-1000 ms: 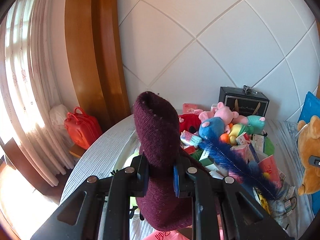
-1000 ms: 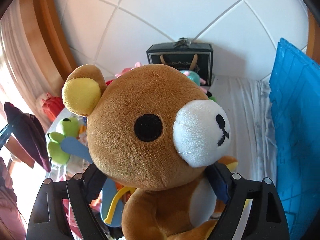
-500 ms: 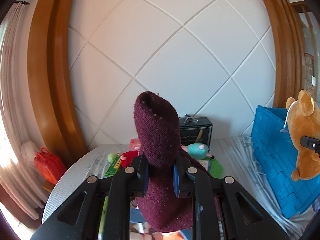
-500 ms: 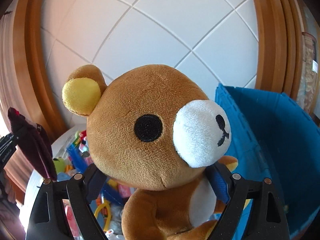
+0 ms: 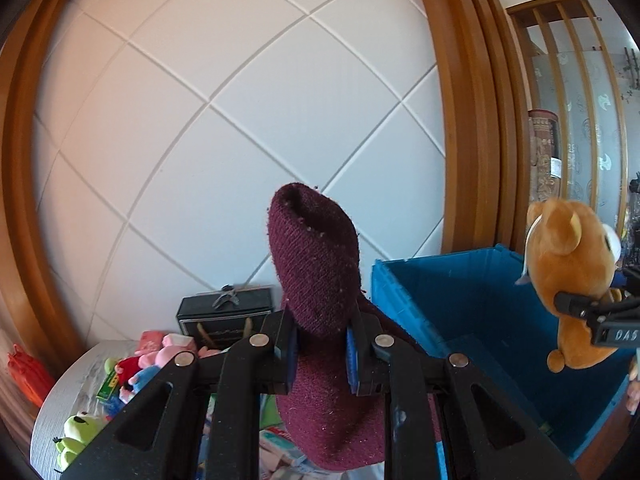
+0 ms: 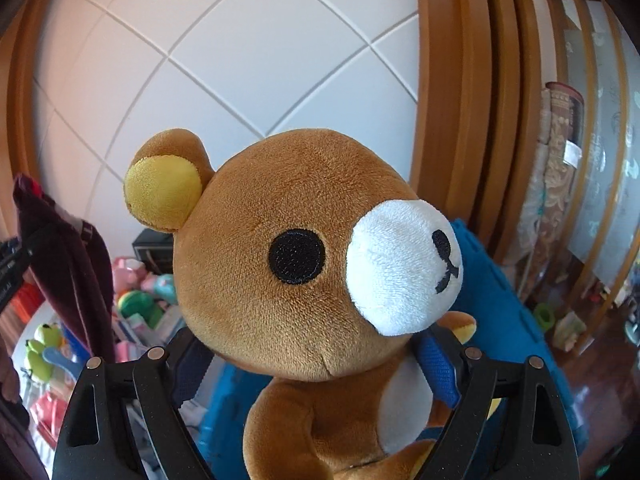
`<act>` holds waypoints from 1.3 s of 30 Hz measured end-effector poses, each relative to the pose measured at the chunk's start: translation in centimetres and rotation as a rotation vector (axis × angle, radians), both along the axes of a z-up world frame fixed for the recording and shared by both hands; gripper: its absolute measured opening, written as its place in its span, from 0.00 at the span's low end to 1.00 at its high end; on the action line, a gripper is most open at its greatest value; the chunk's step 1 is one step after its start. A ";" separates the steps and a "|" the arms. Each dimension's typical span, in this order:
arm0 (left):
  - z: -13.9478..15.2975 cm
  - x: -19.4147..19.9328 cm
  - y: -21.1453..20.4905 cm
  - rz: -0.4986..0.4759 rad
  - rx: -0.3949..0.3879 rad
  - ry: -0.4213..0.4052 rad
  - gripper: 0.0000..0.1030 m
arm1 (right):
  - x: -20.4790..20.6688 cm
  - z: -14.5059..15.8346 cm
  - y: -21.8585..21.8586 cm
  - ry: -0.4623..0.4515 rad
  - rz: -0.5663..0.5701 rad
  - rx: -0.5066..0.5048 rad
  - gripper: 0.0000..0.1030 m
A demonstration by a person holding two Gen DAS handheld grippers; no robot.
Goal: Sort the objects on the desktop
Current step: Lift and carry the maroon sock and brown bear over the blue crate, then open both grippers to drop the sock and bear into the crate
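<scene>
We have both tools loaded: our left gripper (image 5: 320, 354) is clamped on a maroon knitted sock (image 5: 316, 264), pinched at its middle so the open cuff stands up past the pads and the foot hangs below, and our right gripper (image 6: 316, 364) is clamped on a brown plush bear (image 6: 304, 240) around its neck and chest, the head bulging forward over the fingers. The blue crate (image 5: 472, 304) sits to the right of the cluttered round table (image 5: 52, 404); in the left wrist view the bear hangs over the crate's open interior, while the sock is near the crate's left wall and, as far as we can judge, not yet over the opening. We read the step in hand as carrying both items to the crate for dropping. To do it well, we should bring the bear low inside the walls before parting the jaws, since its heavy head could tip it over the rim if released high. The sock is limp and may cling to the pads, so we should carry it fully past the rim, open wide, and give it a moment to fall. We should also keep the two grippers apart so they do not collide over the crate
</scene>
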State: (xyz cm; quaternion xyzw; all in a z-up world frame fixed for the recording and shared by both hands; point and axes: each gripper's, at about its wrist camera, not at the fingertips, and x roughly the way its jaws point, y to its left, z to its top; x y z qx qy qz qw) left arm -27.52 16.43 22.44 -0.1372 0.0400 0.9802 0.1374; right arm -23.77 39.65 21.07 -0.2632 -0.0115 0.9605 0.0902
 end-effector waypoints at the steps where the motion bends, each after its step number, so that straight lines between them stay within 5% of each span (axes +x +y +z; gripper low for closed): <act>1: 0.7 -0.2 1.8 -0.021 0.002 0.001 0.17 | -0.2 -0.2 1.3 -0.018 -0.012 0.012 0.86; 6: 3.4 -2.7 10.5 -0.104 -0.004 -0.014 0.17 | -0.6 -0.7 8.0 -0.091 -0.063 0.034 0.86; 11: 2.5 -7.4 18.0 -0.143 -0.043 -0.121 0.17 | -3.2 -2.4 13.0 -0.155 -0.085 0.017 0.86; 18: -5.9 -12.9 26.1 -0.196 -0.163 -0.405 0.17 | -8.8 -6.6 17.8 -0.295 -0.172 0.019 0.86; 24: -14.7 -12.5 29.6 -0.278 -0.316 -0.679 0.17 | -9.6 -12.9 19.5 -0.582 -0.142 -0.005 0.86; 32: -17.0 -11.2 29.6 -0.292 -0.335 -0.816 0.19 | -7.5 -15.7 18.4 -0.722 -0.117 0.068 0.87; 35: -17.8 -9.8 30.5 -0.313 -0.399 -0.822 0.20 | -7.3 -16.3 18.0 -0.747 -0.121 0.093 0.87; 39: -17.4 -8.4 31.7 -0.278 -0.449 -0.672 0.60 | -7.5 -17.1 18.0 -0.760 -0.148 0.099 0.88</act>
